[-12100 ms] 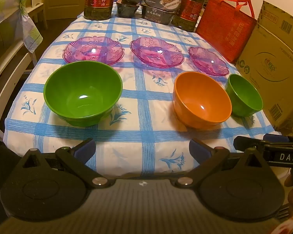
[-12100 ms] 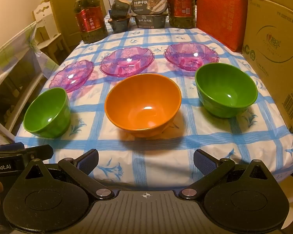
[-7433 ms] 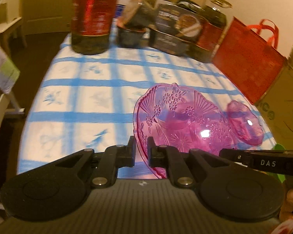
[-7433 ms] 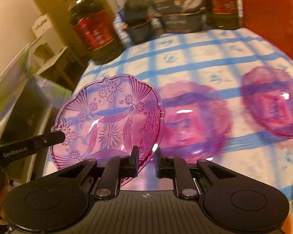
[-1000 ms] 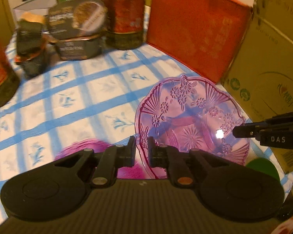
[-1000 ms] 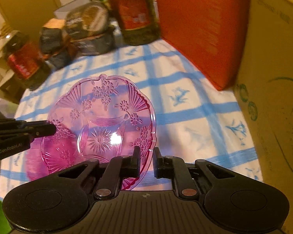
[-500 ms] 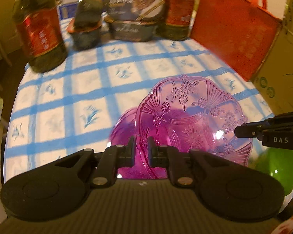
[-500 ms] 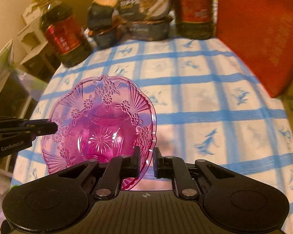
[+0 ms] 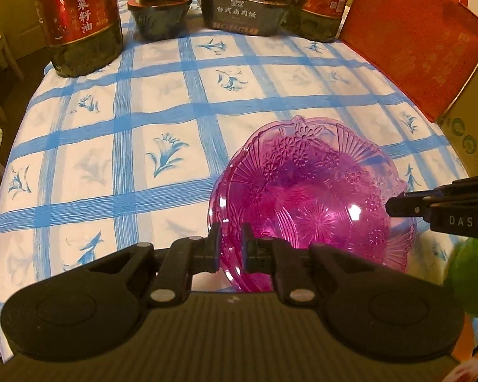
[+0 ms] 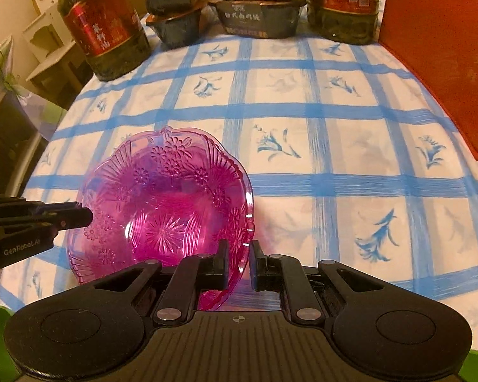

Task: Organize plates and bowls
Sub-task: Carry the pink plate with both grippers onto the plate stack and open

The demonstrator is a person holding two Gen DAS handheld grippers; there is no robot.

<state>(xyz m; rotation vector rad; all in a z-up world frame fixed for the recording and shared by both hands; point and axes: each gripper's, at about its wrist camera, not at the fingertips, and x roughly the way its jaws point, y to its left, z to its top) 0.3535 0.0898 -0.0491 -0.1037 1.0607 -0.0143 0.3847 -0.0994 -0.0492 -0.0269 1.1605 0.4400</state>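
Note:
A stack of clear pink flower-patterned plates [image 9: 309,203] sits on the blue-checked tablecloth [image 9: 143,127]; it also shows in the right wrist view [image 10: 162,203]. My left gripper [image 9: 230,245] is shut on the stack's left rim. My right gripper [image 10: 239,262] grips the right rim, its jaws narrowly apart around it. Each gripper's tip shows at the other view's edge. A green bowl [image 9: 471,277] sits at the near right, and green rims [image 10: 0,359] show at the bottom corners of the right wrist view.
At the table's back stand two oil bottles [image 9: 79,19] [image 10: 347,3] and dark food containers [image 9: 242,9]. A red bag [image 9: 411,38] and a cardboard box [image 9: 471,117] line the right side. A chair [image 10: 47,47] stands to the left.
Both grippers have carried the pink plate leftward and down onto the other pink plates, so they now form one stack on the cloth. Both grippers keep their hold.

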